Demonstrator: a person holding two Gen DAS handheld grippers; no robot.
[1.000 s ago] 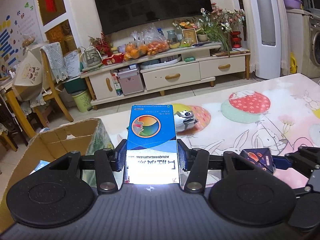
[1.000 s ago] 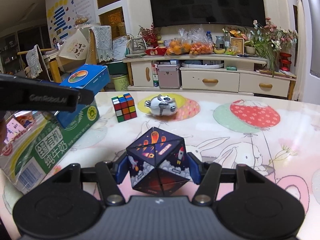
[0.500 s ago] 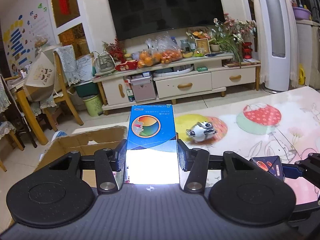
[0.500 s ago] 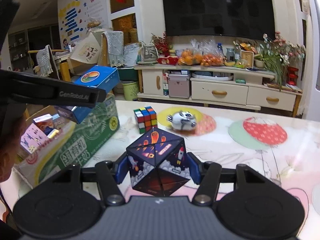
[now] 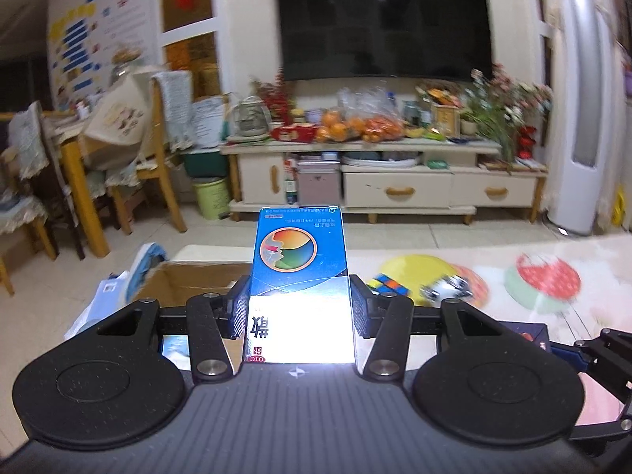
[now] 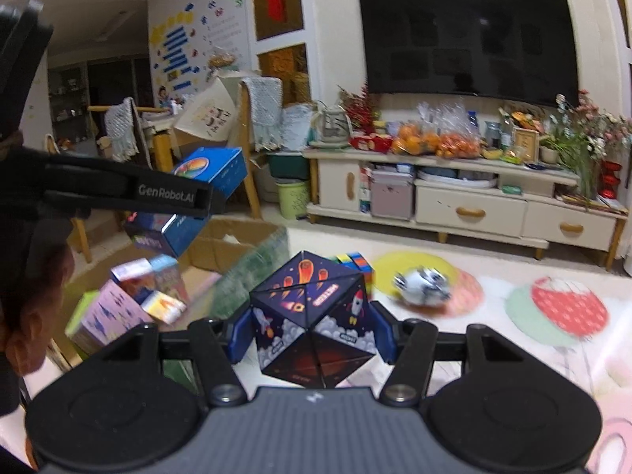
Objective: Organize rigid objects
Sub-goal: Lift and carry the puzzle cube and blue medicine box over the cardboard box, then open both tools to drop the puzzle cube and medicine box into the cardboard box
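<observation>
My left gripper (image 5: 300,308) is shut on a blue medicine box (image 5: 300,260) and holds it in the air over the open cardboard box (image 5: 197,280). The same blue box (image 6: 213,170) shows in the right wrist view, raised above the cardboard box (image 6: 237,245). My right gripper (image 6: 312,328) is shut on a dark space-print cube (image 6: 312,316) and holds it above the table. A Rubik's cube (image 6: 355,262) and a silver toy (image 6: 422,282) lie on the table beyond it.
Several small cartons (image 6: 130,300) lie inside the cardboard box. The table has a rabbit-print cloth (image 6: 553,316). The Rubik's cube (image 5: 389,286) and silver toy (image 5: 448,290) also show in the left wrist view. A TV stand (image 5: 395,181) and chairs (image 5: 130,181) stand behind.
Both grippers have moved left and up with their loads. The blue box now hangs over the open cardboard box, and the space-print cube is closer to that box.
</observation>
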